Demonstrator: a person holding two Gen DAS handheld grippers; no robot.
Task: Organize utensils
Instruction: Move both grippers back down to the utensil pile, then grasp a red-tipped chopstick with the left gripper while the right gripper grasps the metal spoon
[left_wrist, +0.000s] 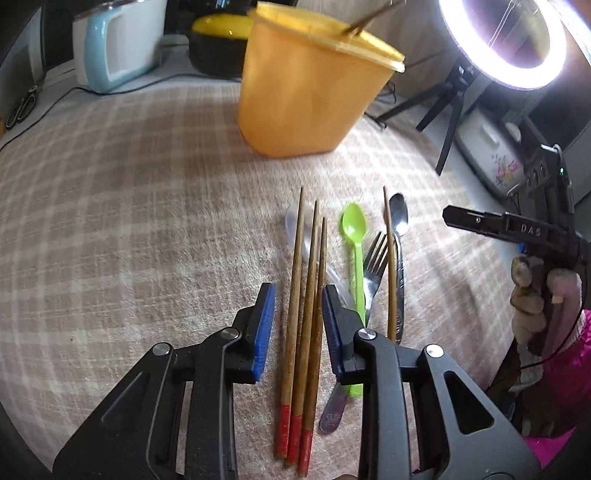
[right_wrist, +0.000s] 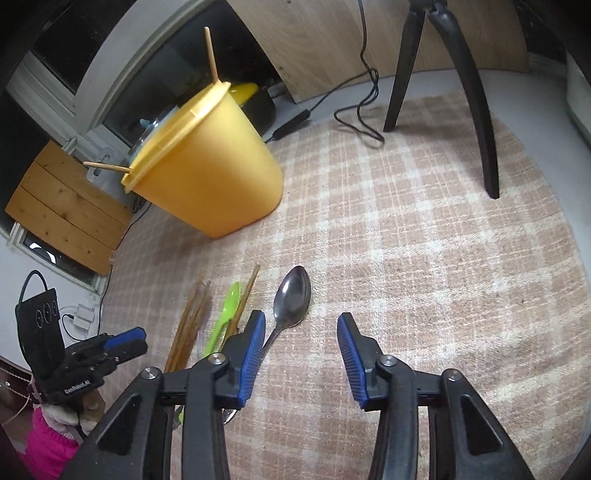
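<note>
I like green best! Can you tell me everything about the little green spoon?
The green spoon looks like thin, shiny, bright lime plastic, with a small oval bowl and a long narrow handle. It lies flat on the checked cloth, bowl pointing toward the orange tub, among the other utensils: wooden chopsticks on one side, a metal fork on the other. No gripper is touching it.

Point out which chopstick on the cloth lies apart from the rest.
The lone chopstick on the right, lying beside the metal spoon and over the fork. The other three chopsticks lie bunched together, red ends toward the camera, between the left tongs.
</note>
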